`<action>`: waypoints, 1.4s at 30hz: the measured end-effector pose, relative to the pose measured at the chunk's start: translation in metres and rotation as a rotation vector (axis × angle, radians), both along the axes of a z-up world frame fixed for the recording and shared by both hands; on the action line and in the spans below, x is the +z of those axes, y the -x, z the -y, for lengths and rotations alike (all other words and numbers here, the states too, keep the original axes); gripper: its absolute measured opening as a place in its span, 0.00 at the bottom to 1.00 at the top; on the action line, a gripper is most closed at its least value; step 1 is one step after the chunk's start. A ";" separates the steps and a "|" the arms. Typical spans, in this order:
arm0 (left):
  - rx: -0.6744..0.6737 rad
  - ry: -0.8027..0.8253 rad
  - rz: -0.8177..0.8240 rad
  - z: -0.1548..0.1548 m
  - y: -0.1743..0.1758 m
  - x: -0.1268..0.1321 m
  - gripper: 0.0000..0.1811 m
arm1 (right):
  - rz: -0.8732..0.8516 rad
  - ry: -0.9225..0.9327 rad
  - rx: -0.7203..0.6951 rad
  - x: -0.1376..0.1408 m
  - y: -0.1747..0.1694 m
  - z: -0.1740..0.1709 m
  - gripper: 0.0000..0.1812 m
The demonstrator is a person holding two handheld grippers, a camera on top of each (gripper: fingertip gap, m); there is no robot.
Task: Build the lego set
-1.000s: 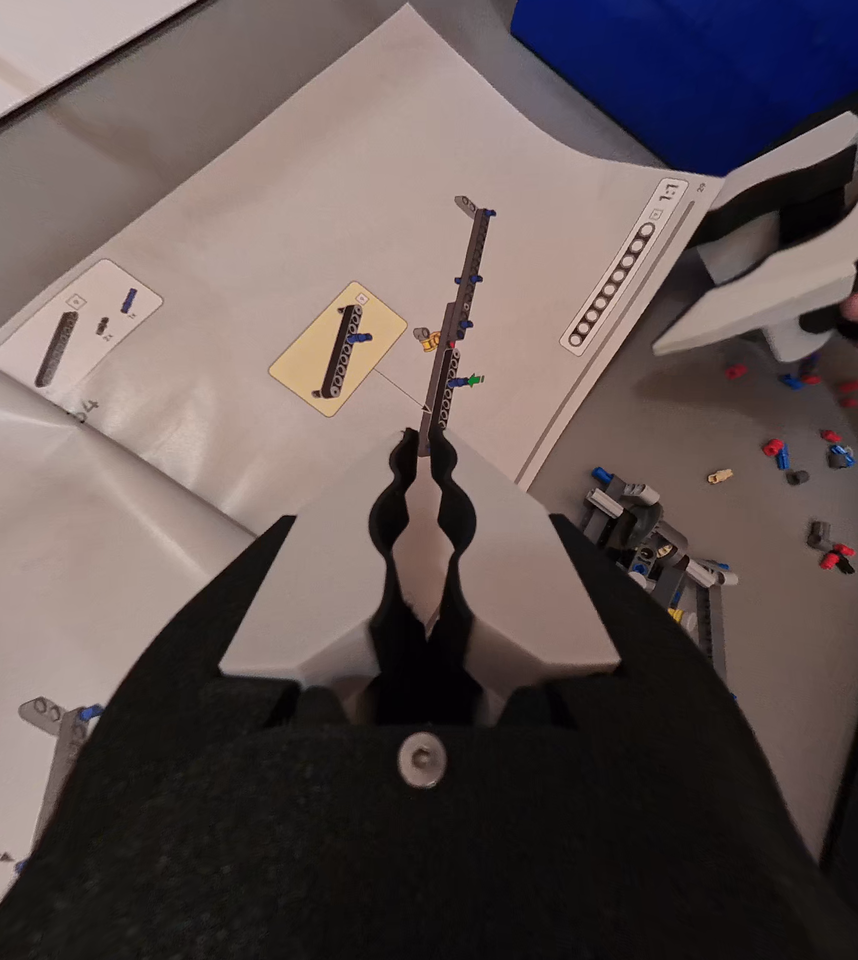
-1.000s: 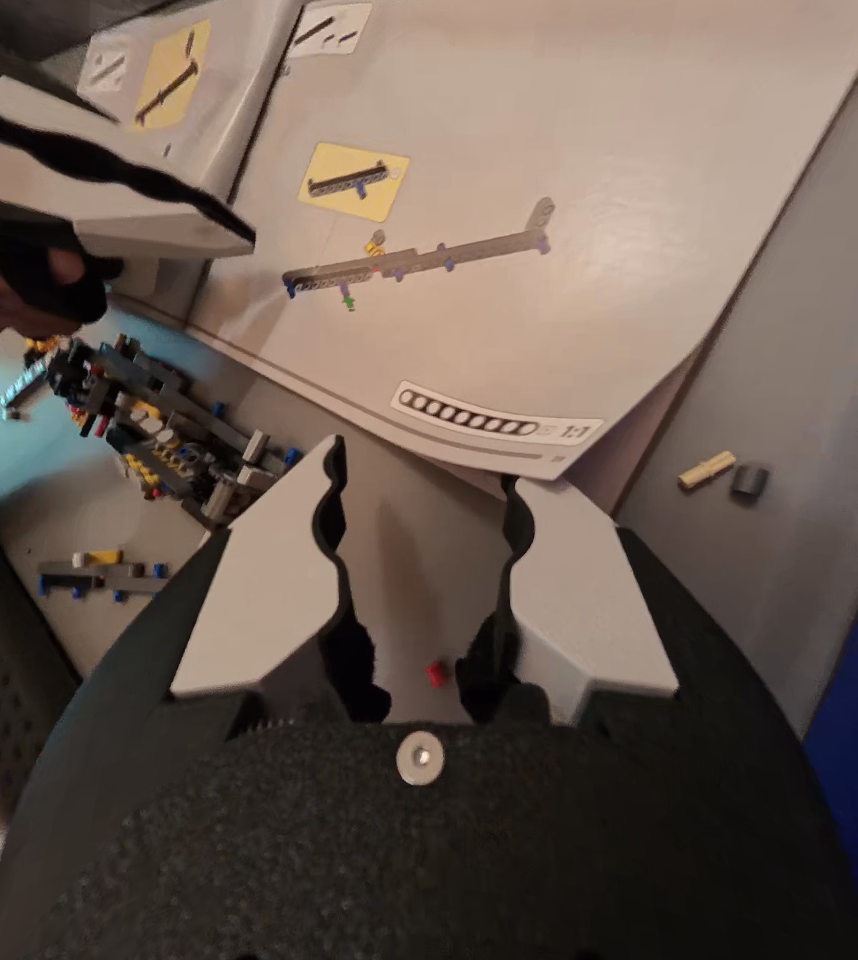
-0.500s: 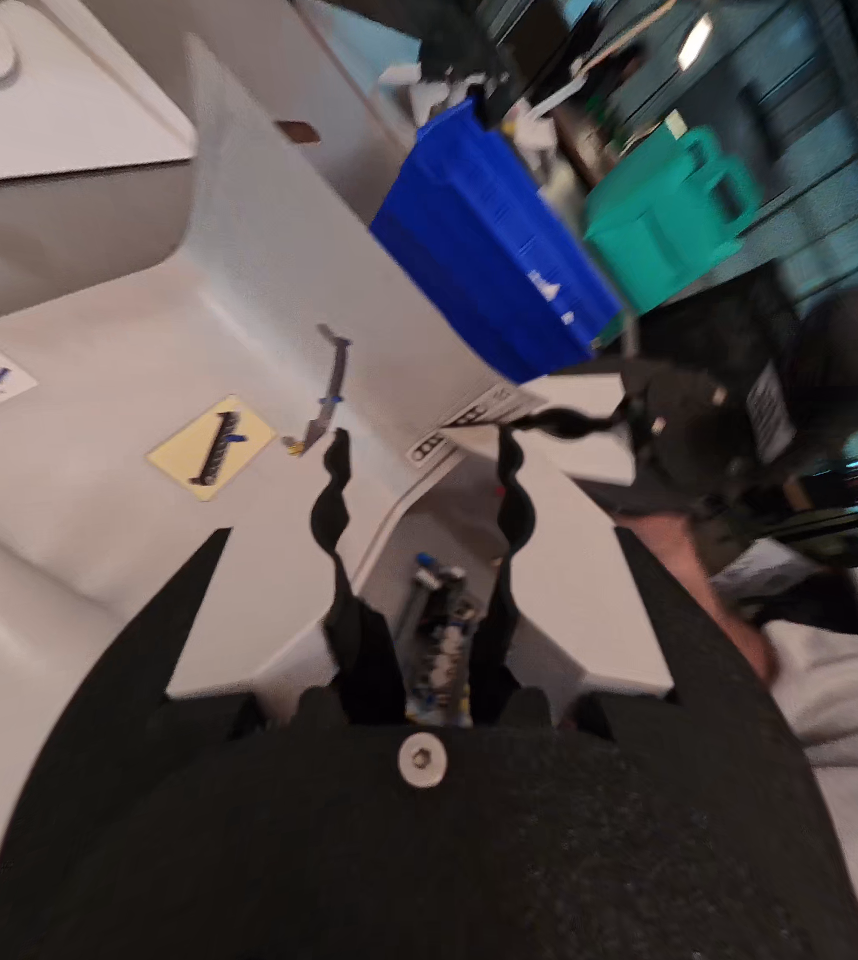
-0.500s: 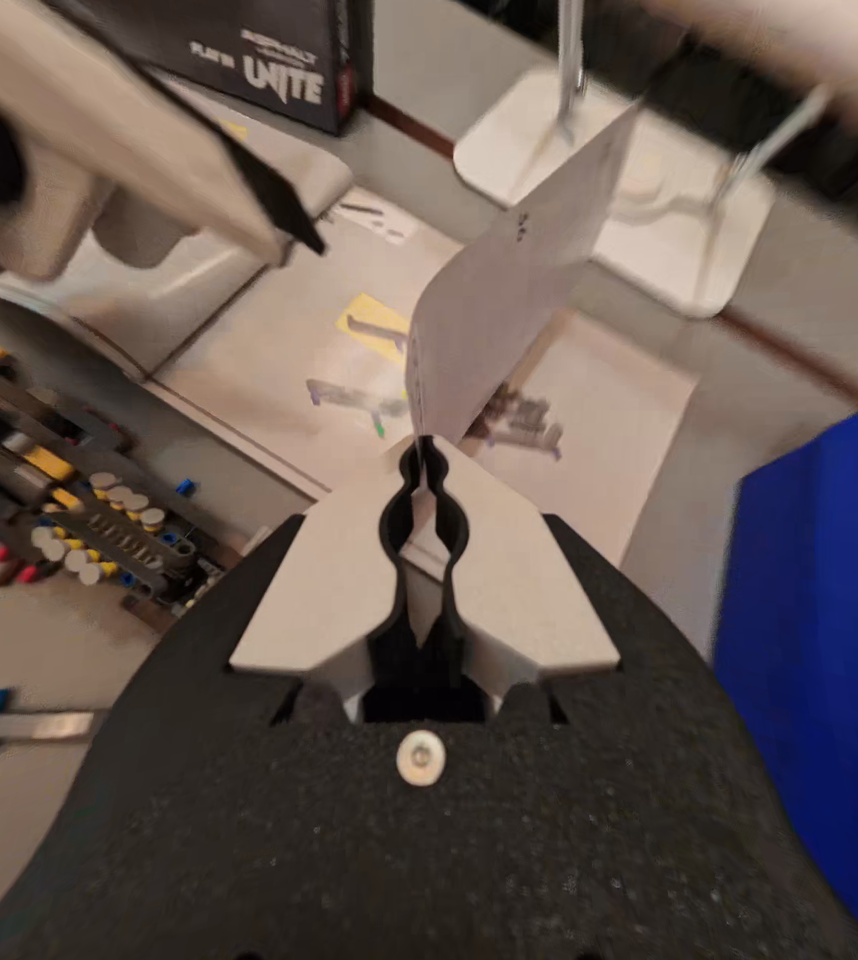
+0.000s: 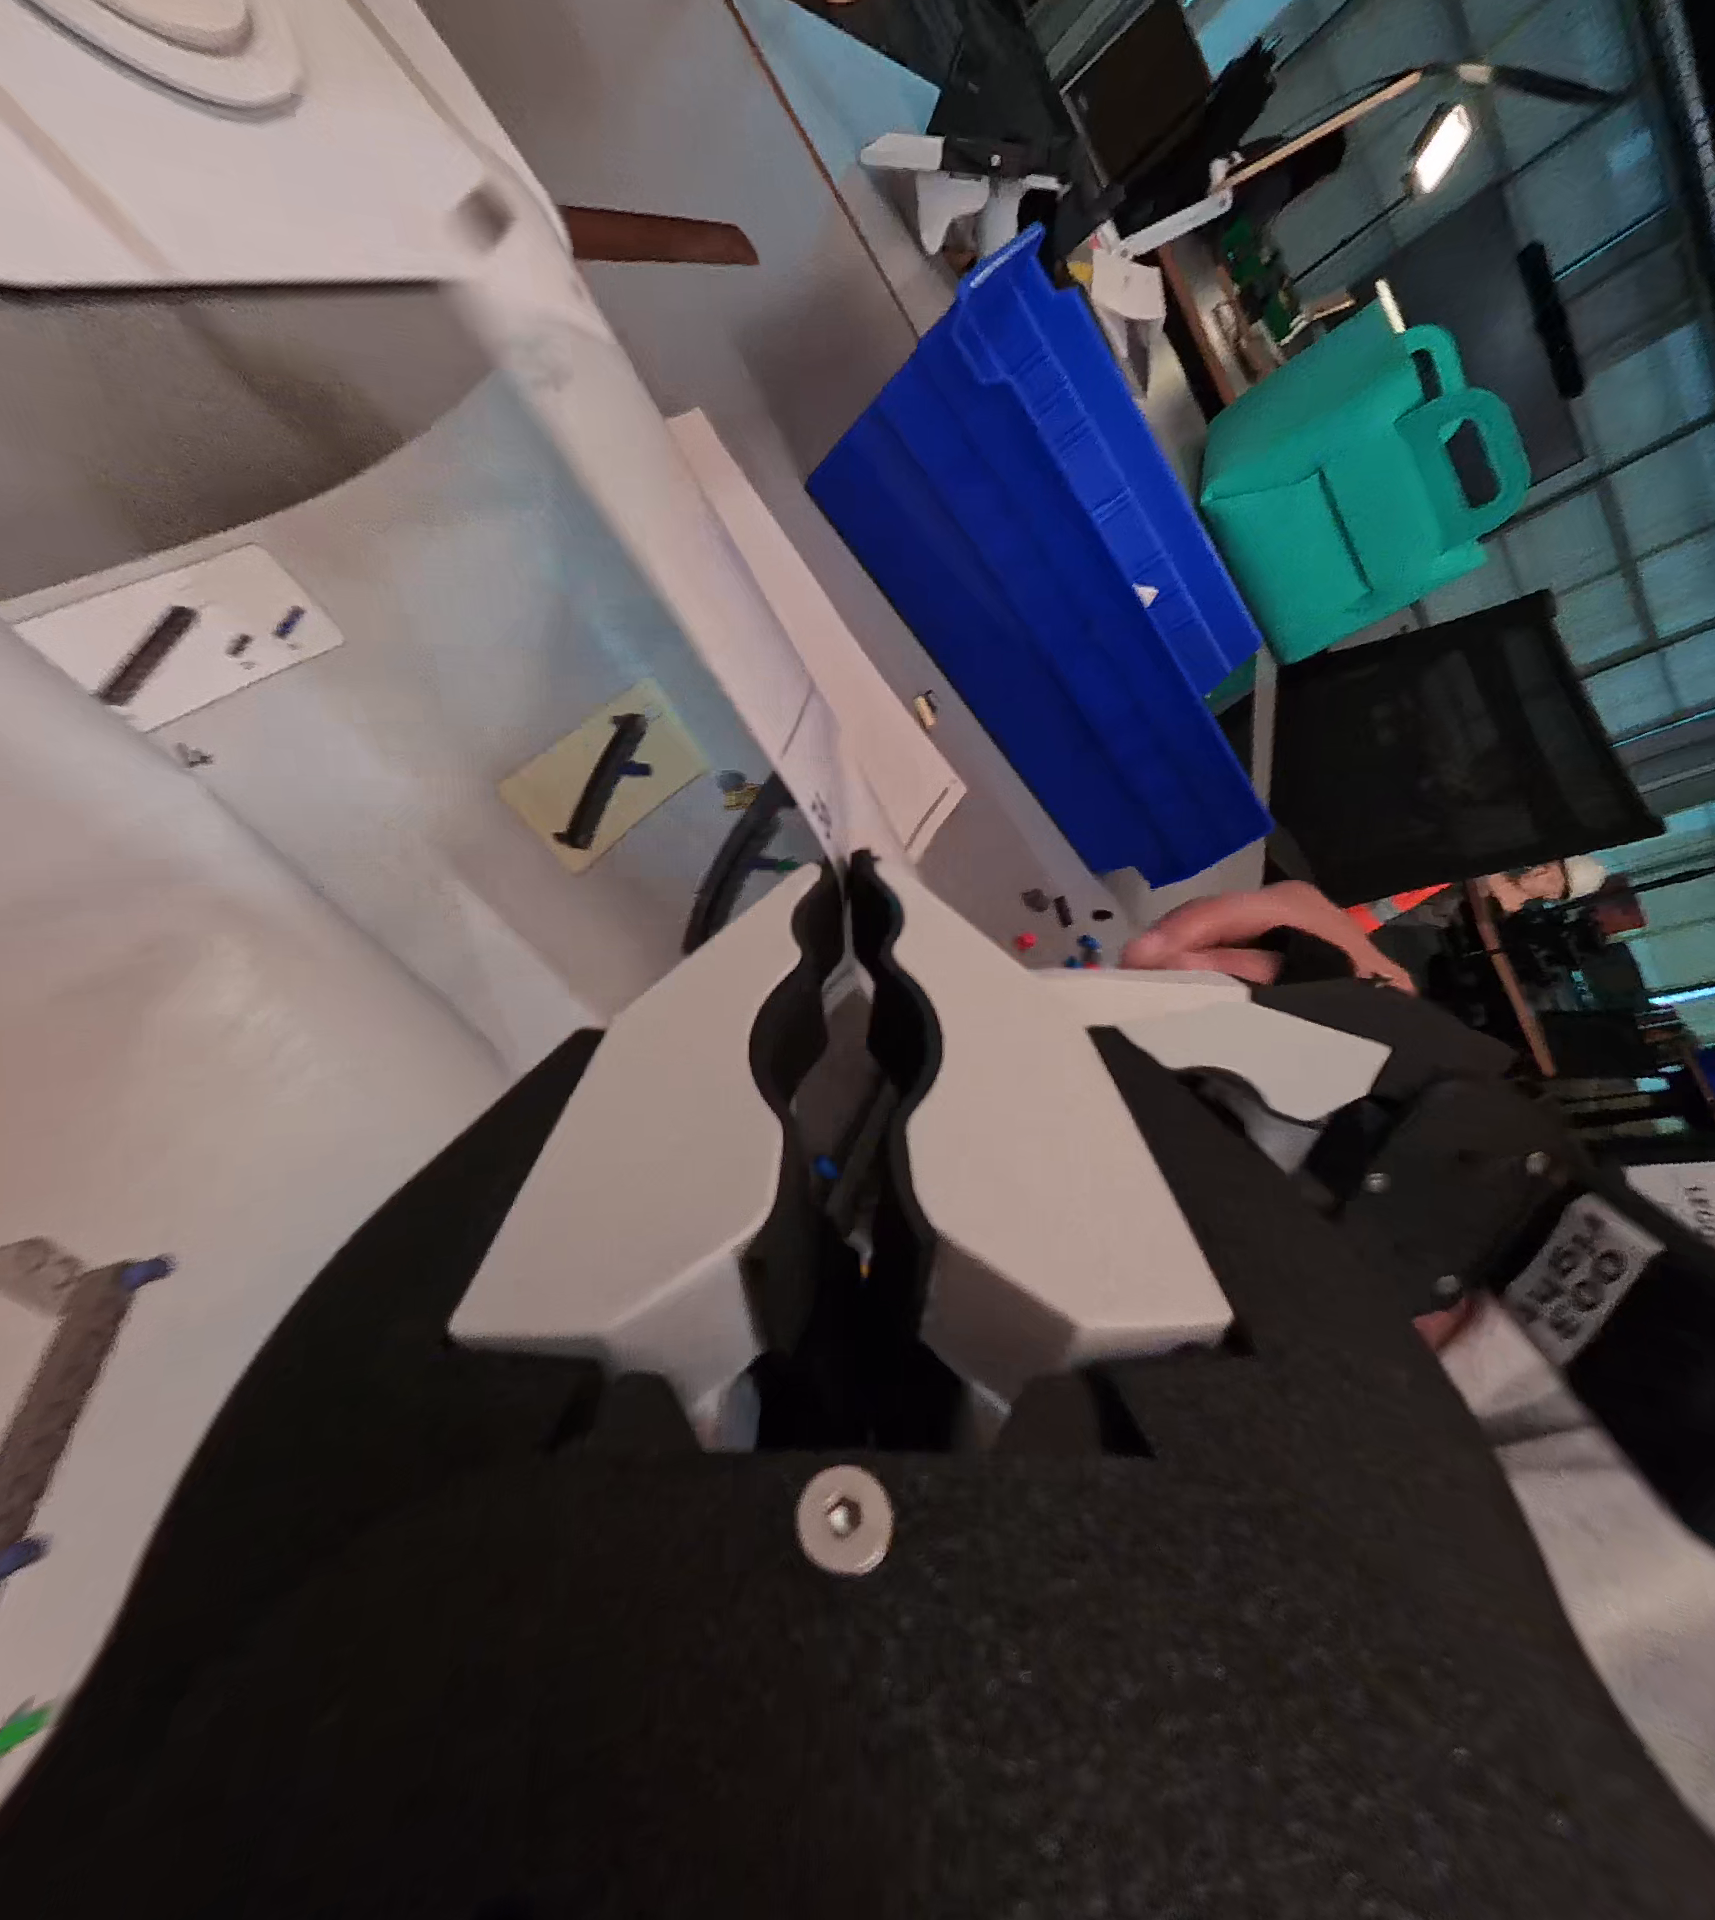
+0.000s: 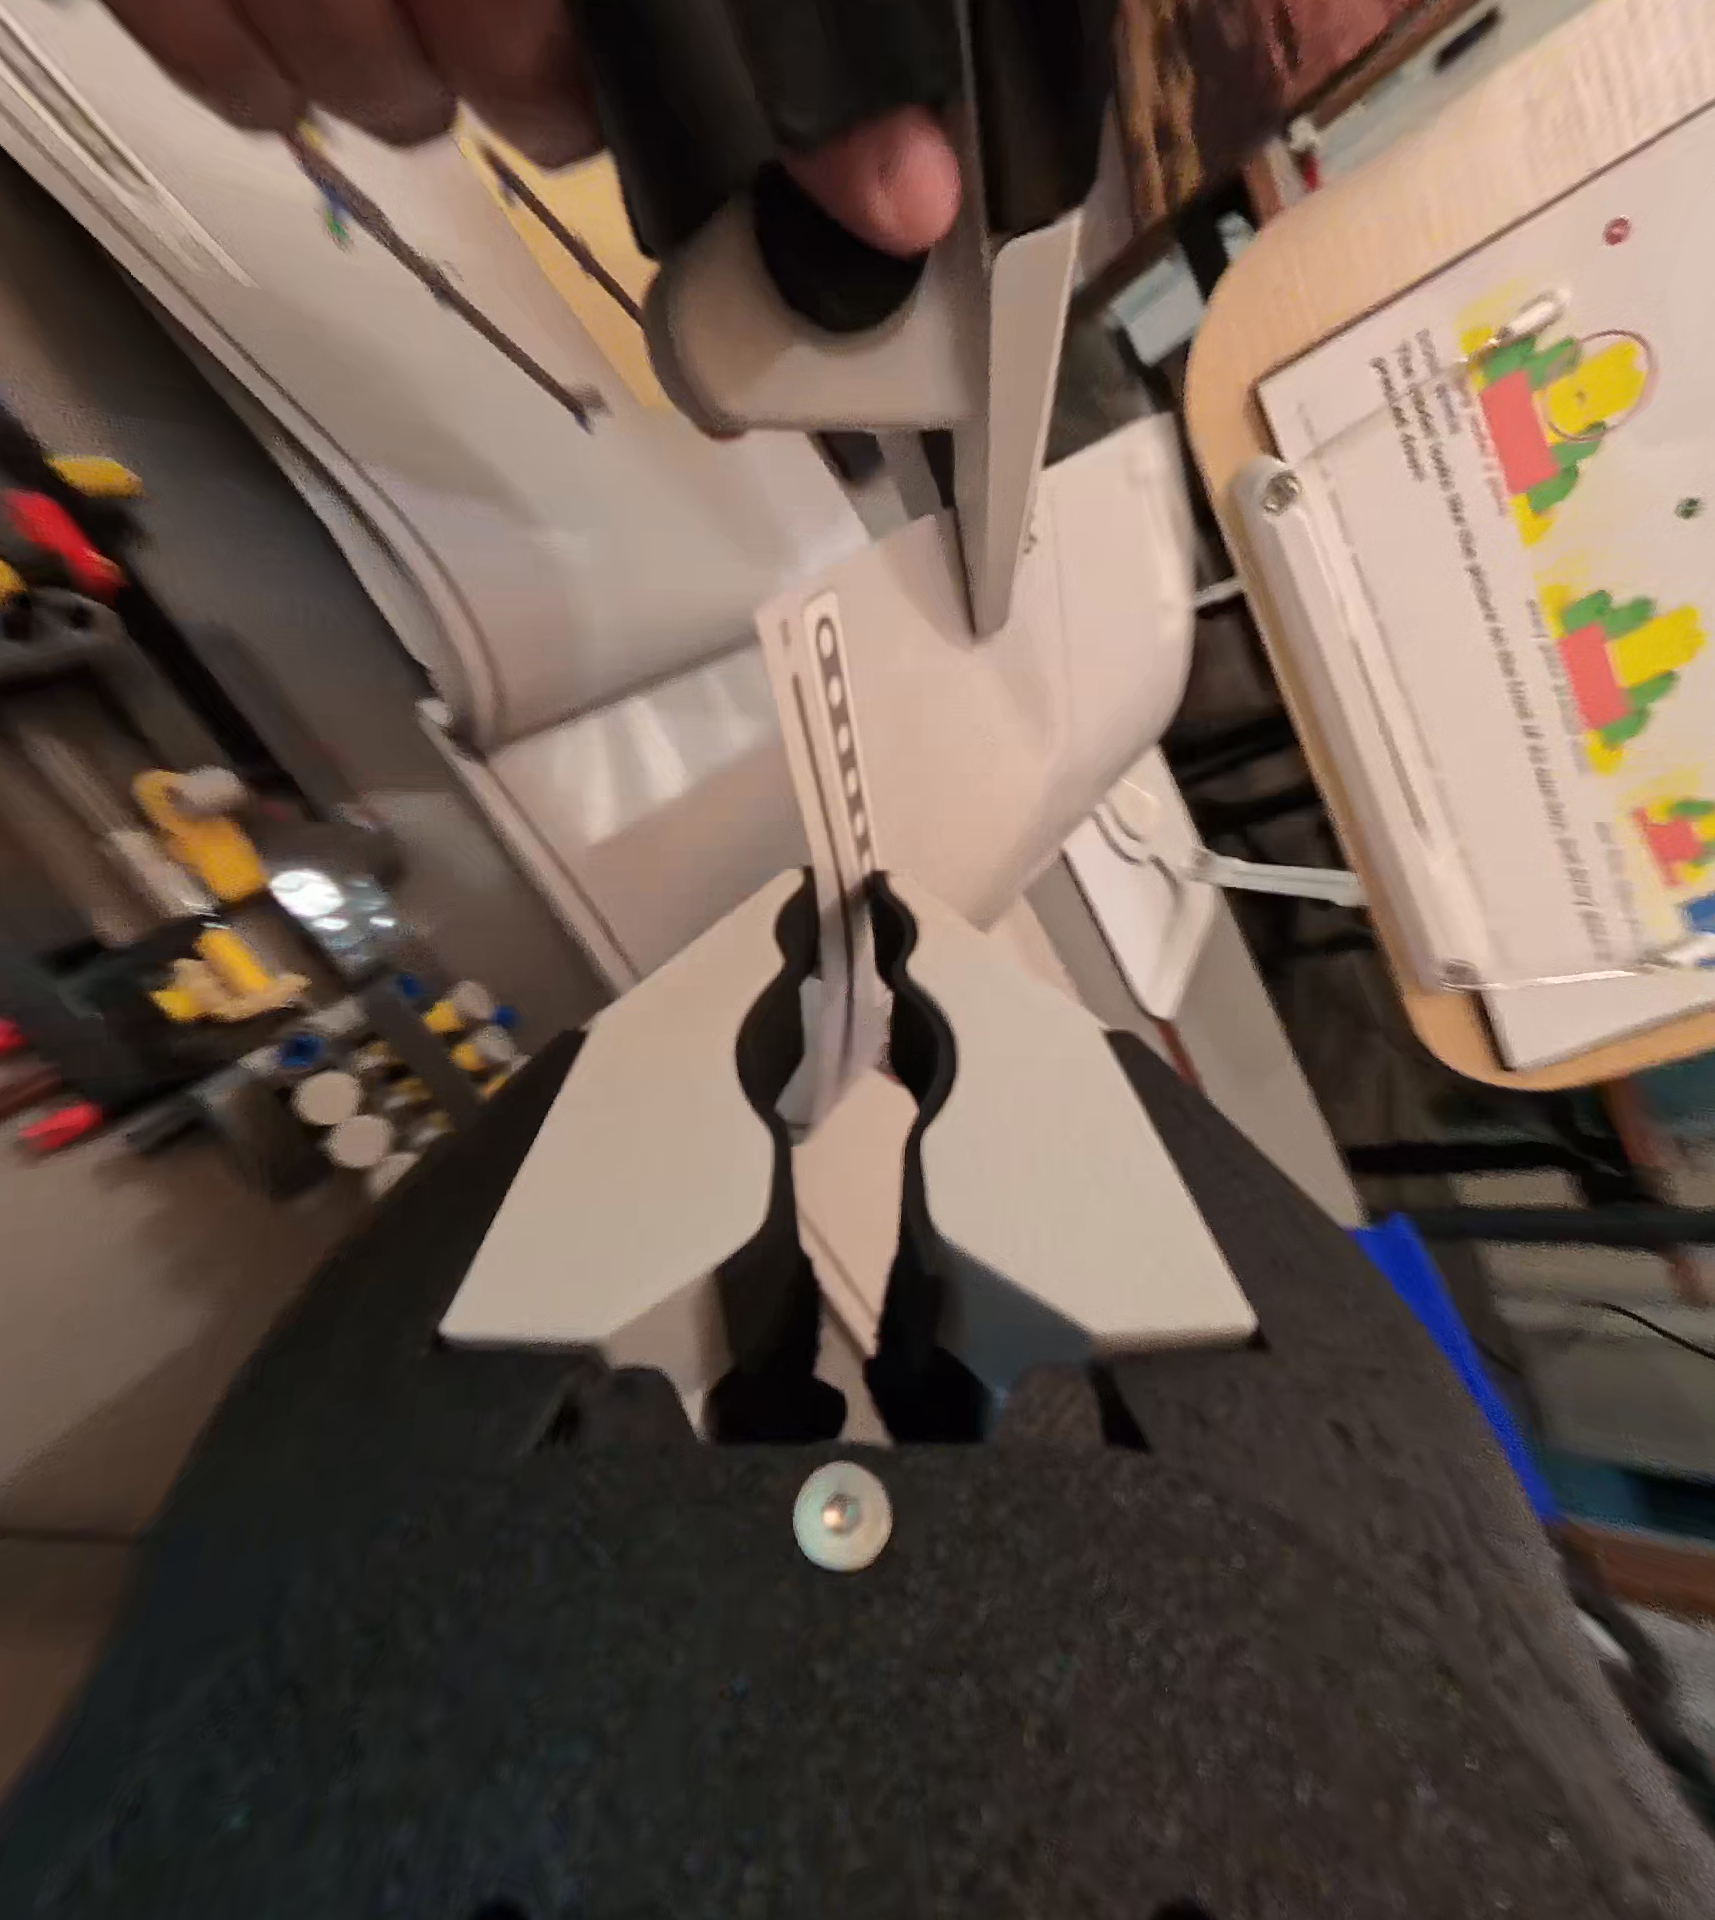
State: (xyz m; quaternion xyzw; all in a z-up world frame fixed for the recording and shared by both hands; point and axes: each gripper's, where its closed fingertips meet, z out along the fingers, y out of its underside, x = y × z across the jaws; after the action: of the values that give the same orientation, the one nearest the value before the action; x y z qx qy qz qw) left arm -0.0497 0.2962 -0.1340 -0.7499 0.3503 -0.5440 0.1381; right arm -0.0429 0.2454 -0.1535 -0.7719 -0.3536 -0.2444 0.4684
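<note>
Item: white glossy paper page of the lego instruction booklet [image 6: 946, 717], lifted, pinched by right gripper [image 6: 840, 894] and left gripper [image 5: 848, 883] together, presumably to turn it; partly built multicoloured lego model [image 6: 209, 997] at nine o'clock on grey table.

Your left claw [image 5: 848, 883] and right claw [image 6: 842, 894] have grey fingers, wavy black pads, rough black bodies and one silver screw each.
</note>
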 end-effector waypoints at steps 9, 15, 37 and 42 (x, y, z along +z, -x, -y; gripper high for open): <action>0.005 -0.119 -0.273 -0.039 0.132 -0.027 0.00 | -0.774 0.140 0.256 0.032 -0.002 0.018 0.12; 0.069 -0.128 -0.489 -0.065 0.217 -0.062 0.00 | -0.631 0.396 0.335 -0.019 0.021 -0.013 0.03; 0.288 -0.580 -0.636 -0.092 0.219 -0.019 0.10 | -0.325 0.574 0.459 -0.079 0.077 -0.041 0.00; 0.010 -0.582 -0.425 -0.062 0.063 -0.031 0.01 | -0.312 0.563 0.465 -0.082 0.081 -0.040 0.00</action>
State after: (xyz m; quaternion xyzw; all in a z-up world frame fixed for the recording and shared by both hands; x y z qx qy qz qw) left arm -0.1130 0.3581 -0.1651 -0.7771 0.5077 -0.2529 0.2727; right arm -0.1243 0.2849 -0.2357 -0.7972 -0.4969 0.0949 0.3294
